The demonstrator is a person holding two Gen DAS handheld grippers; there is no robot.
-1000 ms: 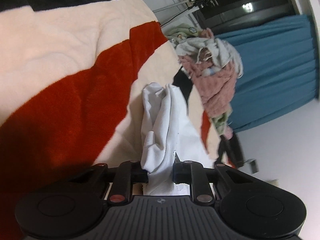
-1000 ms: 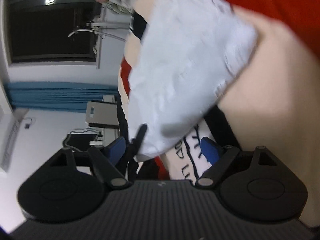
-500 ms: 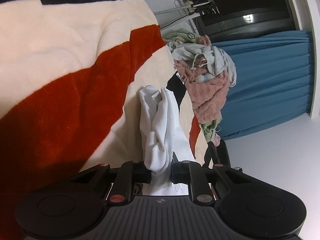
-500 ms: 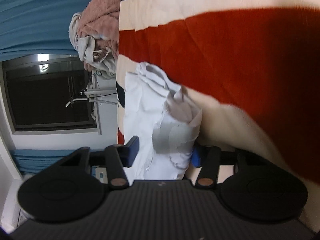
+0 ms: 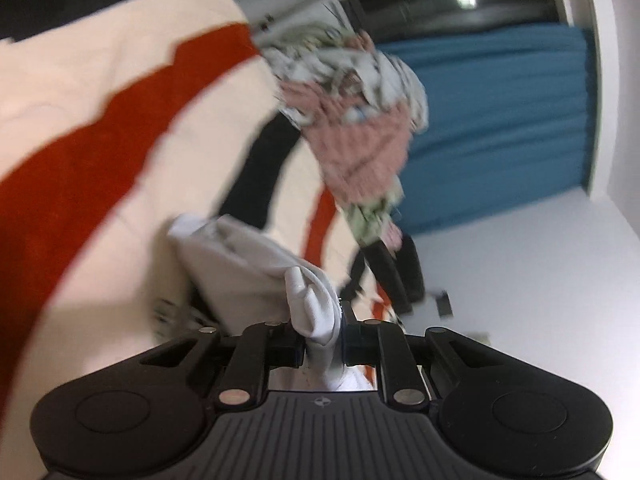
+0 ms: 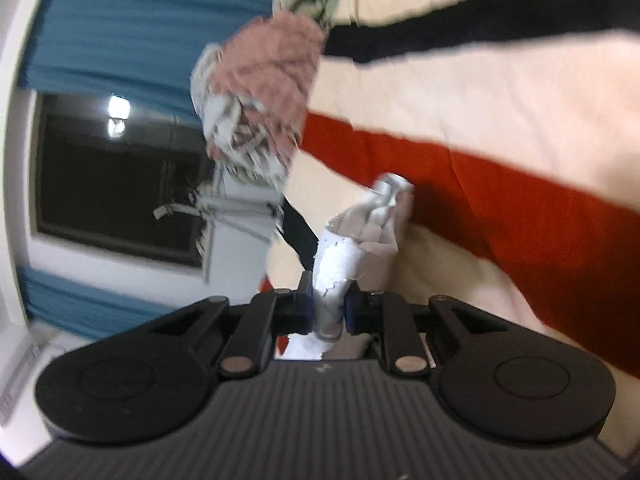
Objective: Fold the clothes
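A white garment [image 5: 248, 268] is held up off the striped blanket [image 5: 100, 92]. My left gripper [image 5: 322, 346] is shut on a bunched fold of it, and the cloth trails away to the left. In the right wrist view the same white garment [image 6: 360, 236] rises in a bunched column from my right gripper [image 6: 328, 312], which is shut on it. Both views are blurred by motion.
The blanket [image 6: 500, 92] has cream, red and black stripes. A pile of clothes with a pink towel [image 5: 360, 148] lies at its far end, also in the right wrist view [image 6: 264, 76]. Behind it are a blue curtain [image 5: 500, 120], a dark window [image 6: 112, 176] and a white wall.
The right gripper has closed on the white garment. Both grippers have swung and lifted it, so the cloth is now bunched and hanging between them. The views have turned toward the clothes pile.
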